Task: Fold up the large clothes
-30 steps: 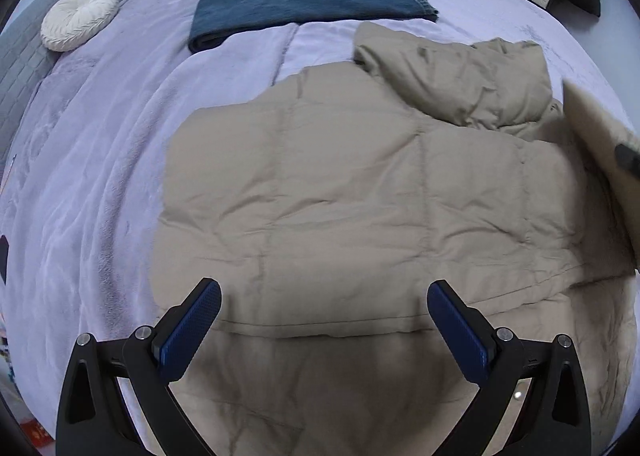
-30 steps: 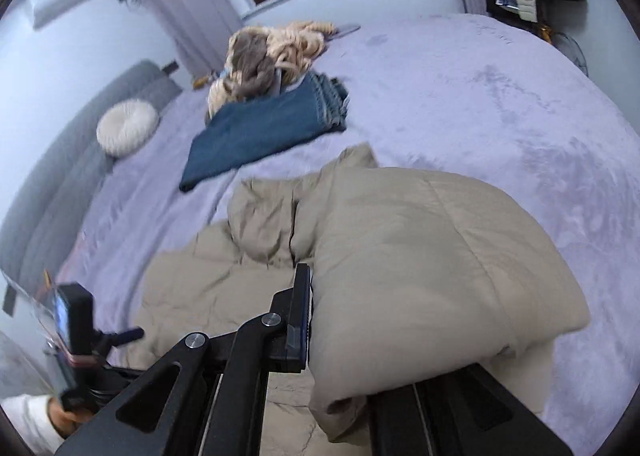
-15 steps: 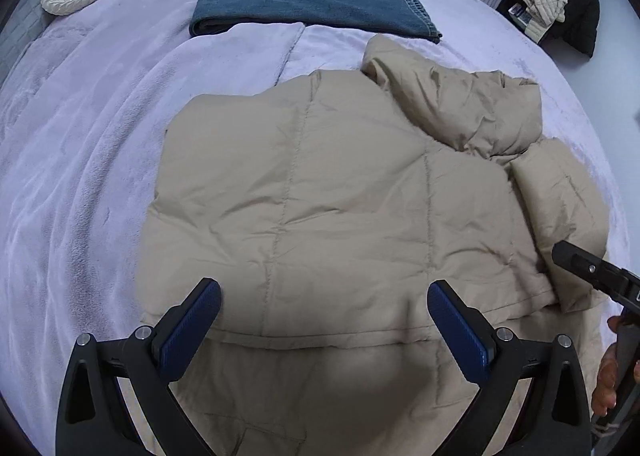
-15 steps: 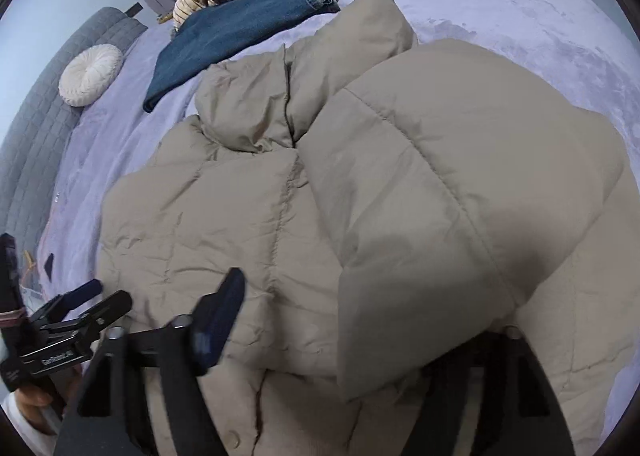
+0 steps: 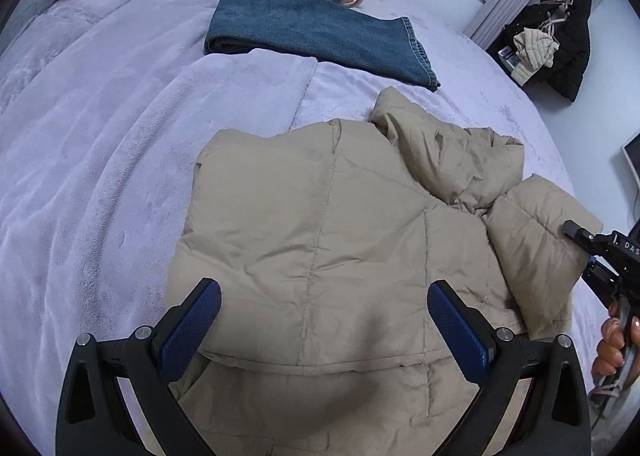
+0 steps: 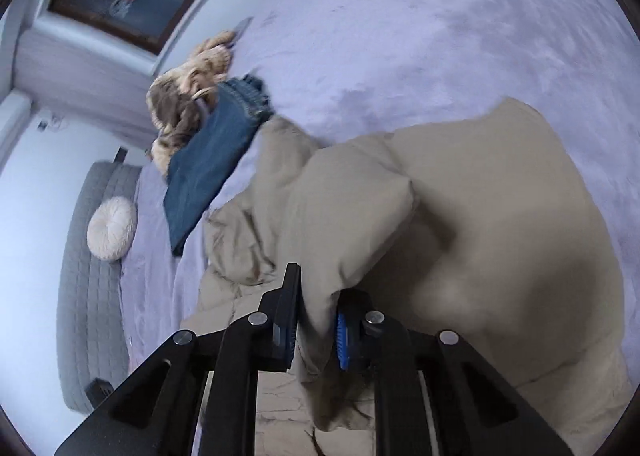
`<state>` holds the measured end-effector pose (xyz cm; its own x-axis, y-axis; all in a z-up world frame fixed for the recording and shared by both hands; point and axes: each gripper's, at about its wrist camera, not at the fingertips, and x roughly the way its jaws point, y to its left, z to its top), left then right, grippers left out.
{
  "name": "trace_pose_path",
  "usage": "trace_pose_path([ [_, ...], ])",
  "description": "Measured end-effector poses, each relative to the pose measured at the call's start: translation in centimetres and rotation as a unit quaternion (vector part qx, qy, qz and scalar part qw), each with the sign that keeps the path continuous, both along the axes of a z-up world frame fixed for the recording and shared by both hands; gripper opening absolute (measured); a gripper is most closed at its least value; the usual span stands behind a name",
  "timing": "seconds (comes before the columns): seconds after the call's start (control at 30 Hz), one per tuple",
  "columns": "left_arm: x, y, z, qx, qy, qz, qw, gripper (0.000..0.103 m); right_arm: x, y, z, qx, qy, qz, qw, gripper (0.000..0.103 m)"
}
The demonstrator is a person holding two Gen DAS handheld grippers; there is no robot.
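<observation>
While the right gripper (image 6: 316,326) pinches a puffy fold of the beige jacket (image 5: 328,240) lying on the lilac bed (image 5: 100,160), the left gripper (image 5: 324,320) hovers wide apart and empty above its hem. The slick padding may slip out, undoing the fold. Only "DAS" is readable on the right gripper's body.

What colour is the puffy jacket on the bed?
Beige; the jacket shows best in the left wrist view.

Jacket (image 5: 320,224) on bed (image 5: 100,156); jeans (image 5: 320,32) behind it.
</observation>
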<state>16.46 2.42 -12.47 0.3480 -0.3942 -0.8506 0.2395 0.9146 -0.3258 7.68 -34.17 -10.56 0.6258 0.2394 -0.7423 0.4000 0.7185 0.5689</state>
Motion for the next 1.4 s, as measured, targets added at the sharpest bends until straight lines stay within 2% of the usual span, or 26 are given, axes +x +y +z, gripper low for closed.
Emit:
trace_pose_path([
  [0.07,0.2,0.9,0.1,-0.041,0.014,0.001,0.9991,0.103,2.0,4.3,1.3,-0.037,-0.006,0.072,0.997,0.017],
  [0.17,0.7,1.5,0.1,-0.104,0.040,0.004,0.9938,0.103,3.6,10.9,0.9,-0.088,0.018,0.165,0.982,0.021],
  [0.2,0.8,1.5,0.1,-0.125,0.049,0.005,0.9909,0.103,3.9,12.7,0.3,-0.099,0.032,0.189,0.976,0.037],
  [0.23,0.9,1.4,0.0,-0.142,0.057,0.003,0.9882,0.103,4.0,14.2,-0.5,-0.101,0.046,0.211,0.971,0.060],
  [0.27,1.0,1.2,-0.1,-0.153,0.064,0.000,0.9861,0.103,3.9,15.1,-1.2,-0.092,0.056,0.223,0.969,0.067],
  [0.3,1.0,0.8,-0.2,-0.158,0.069,-0.005,0.9850,0.103,3.5,15.5,-1.8,-0.077,0.063,0.230,0.968,0.070],
  [0.37,1.0,-0.3,-0.5,-0.164,0.078,-0.021,0.9832,0.103,2.4,14.9,-2.7,-0.053,0.076,0.228,0.969,0.070],
  [0.43,1.0,-1.8,-1.0,-0.173,0.090,-0.040,0.9801,0.103,0.1,12.5,-3.4,-0.030,0.090,0.200,0.975,0.070],
  [0.5,1.1,-3.1,-1.7,-0.183,0.102,-0.052,0.9765,0.103,-2.7,9.1,-4.1,-0.004,0.104,0.151,0.983,0.070],
  [0.6,1.5,-5.1,-2.7,-0.200,0.121,-0.067,0.9700,0.103,-7.7,2.8,-5.6,0.054,0.117,0.042,0.991,0.070],
  [0.67,1.8,-6.5,-3.7,-0.171,0.120,-0.066,0.9756,0.103,-10.5,-1.0,-6.4,0.094,0.109,-0.032,0.989,0.070],
  [0.73,2.0,-7.7,-4.7,-0.147,0.123,-0.068,0.9791,0.101,-12.4,-4.3,-7.2,0.138,0.084,-0.100,0.982,0.070],
  [0.8,2.1,-8.9,-5.1,-0.139,0.130,-0.077,0.9787,0.077,-13.0,-6.4,-7.9,0.166,0.063,-0.150,0.973,0.070],
  [0.83,2.1,-9.5,-5.3,-0.135,0.138,-0.086,0.9774,0.043,-13.0,-7.2,-8.1,0.174,0.053,-0.168,0.969,0.068],
  [0.87,2.1,-9.8,-5.5,-0.128,0.145,-0.091,0.9769,0.015,-12.7,-7.8,-8.1,0.175,0.049,-0.177,0.967,0.062],
  [0.9,2.0,-10.0,-5.3,-0.123,0.143,-0.093,0.9777,0.013,-12.1,-8.1,-7.9,0.169,0.045,-0.176,0.969,0.033],
  [0.93,1.8,-9.8,-4.8,-0.116,0.127,-0.091,0.9808,0.013,-11.6,-8.5,-7.4,0.158,0.043,-0.169,0.972,0.010],
  [1.03,1.1,-8.9,-3.2,-0.063,0.067,-0.091,0.9916,0.013,-9.3,-7.3,-5.1,0.113,0.026,-0.116,0.987,0.009],
  [1.1,1.4,-7.9,-4.0,-0.047,0.063,-0.079,0.9938,0.013,-9.3,-7.4,-4.4,0.086,0.035,-0.083,0.992,0.009],
  [1.17,1.8,-7.3,-5.5,-0.039,0.076,-0.074,0.9936,0.013,-9.2,-7.3,-5.7,0.062,0.070,-0.074,0.993,0.009],
  [1.23,2.1,-7.4,-6.2,-0.031,0.074,-0.077,0.9938,0.013,-9.3,-7.4,-8.0,0.060,0.095,-0.082,0.990,0.009],
  [1.3,1.8,-8.0,-6.1,-0.007,0.060,-0.083,0.9947,0.014,-9.6,-7.9,-9.7,0.078,0.094,-0.095,0.988,0.009],
  [1.37,1.5,-8.2,-5.7,0.017,0.046,-0.081,0.9955,0.018,-9.9,-8.0,-9.8,0.091,0.093,-0.104,0.986,0.007],
  [1.4,1.4,-8.2,-5.4,0.026,0.040,-0.076,0.9959,0.021,-9.9,-7.9,-9.3,0.089,0.097,-0.100,0.986,0.013],
])
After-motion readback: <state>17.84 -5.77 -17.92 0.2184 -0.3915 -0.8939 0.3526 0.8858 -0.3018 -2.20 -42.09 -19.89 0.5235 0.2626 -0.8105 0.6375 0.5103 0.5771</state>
